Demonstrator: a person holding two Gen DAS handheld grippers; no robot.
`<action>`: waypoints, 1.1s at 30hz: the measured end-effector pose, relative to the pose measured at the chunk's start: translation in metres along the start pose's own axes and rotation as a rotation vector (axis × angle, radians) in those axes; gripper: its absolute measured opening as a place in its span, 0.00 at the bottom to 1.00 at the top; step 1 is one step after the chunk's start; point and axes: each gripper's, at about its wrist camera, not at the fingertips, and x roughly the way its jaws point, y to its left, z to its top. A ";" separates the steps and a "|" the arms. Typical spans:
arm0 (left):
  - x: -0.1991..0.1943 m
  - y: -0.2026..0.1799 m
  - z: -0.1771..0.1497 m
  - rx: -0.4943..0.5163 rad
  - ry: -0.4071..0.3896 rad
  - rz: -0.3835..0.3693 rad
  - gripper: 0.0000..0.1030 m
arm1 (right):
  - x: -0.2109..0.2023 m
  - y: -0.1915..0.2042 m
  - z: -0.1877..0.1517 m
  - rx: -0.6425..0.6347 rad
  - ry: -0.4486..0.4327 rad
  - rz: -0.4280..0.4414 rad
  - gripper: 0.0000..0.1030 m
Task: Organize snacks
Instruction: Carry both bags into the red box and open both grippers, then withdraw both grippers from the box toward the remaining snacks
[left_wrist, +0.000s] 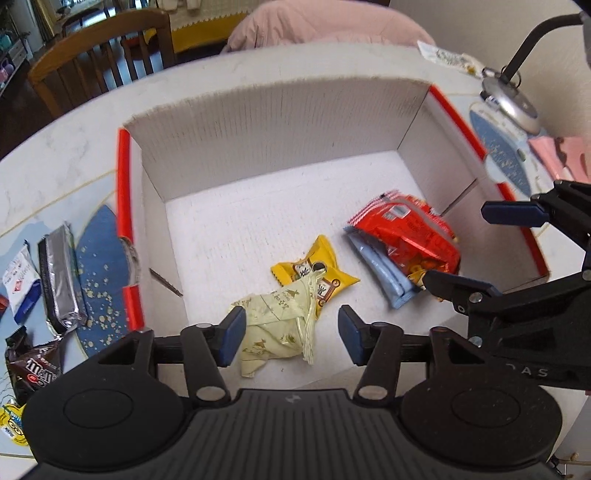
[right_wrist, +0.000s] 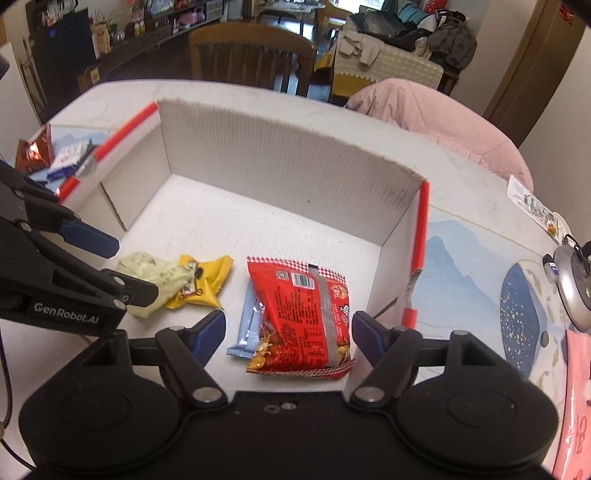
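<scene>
A white cardboard box (left_wrist: 280, 122) with red edges holds several snacks: a pale green packet (left_wrist: 275, 325), a yellow packet (left_wrist: 314, 269), a red packet (left_wrist: 410, 236) and a light blue bar (left_wrist: 388, 277) under it. My left gripper (left_wrist: 291, 338) is open above the green packet, which lies between its fingers. My right gripper (right_wrist: 288, 332) is open over the red packet (right_wrist: 306, 317) and blue bar (right_wrist: 247, 325). The right gripper also shows in the left wrist view (left_wrist: 476, 251), the left one in the right wrist view (right_wrist: 107, 266).
Left of the box on the table lie a silver bar (left_wrist: 61, 277), a white and blue packet (left_wrist: 20, 284), an M&M's bag (left_wrist: 33, 365) and a red-brown bag (right_wrist: 33, 151). A lamp base (left_wrist: 513, 103) and pink paper (right_wrist: 580, 398) lie on the right. Wooden chairs (right_wrist: 255, 55) stand behind.
</scene>
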 end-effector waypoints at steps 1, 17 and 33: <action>-0.005 0.001 -0.001 -0.003 -0.010 -0.008 0.54 | -0.004 0.000 0.000 0.005 -0.010 0.001 0.73; -0.096 0.029 -0.041 -0.027 -0.224 -0.059 0.55 | -0.087 0.032 0.002 0.077 -0.216 0.063 0.81; -0.164 0.122 -0.120 -0.104 -0.364 0.019 0.64 | -0.113 0.128 0.011 0.030 -0.305 0.192 0.93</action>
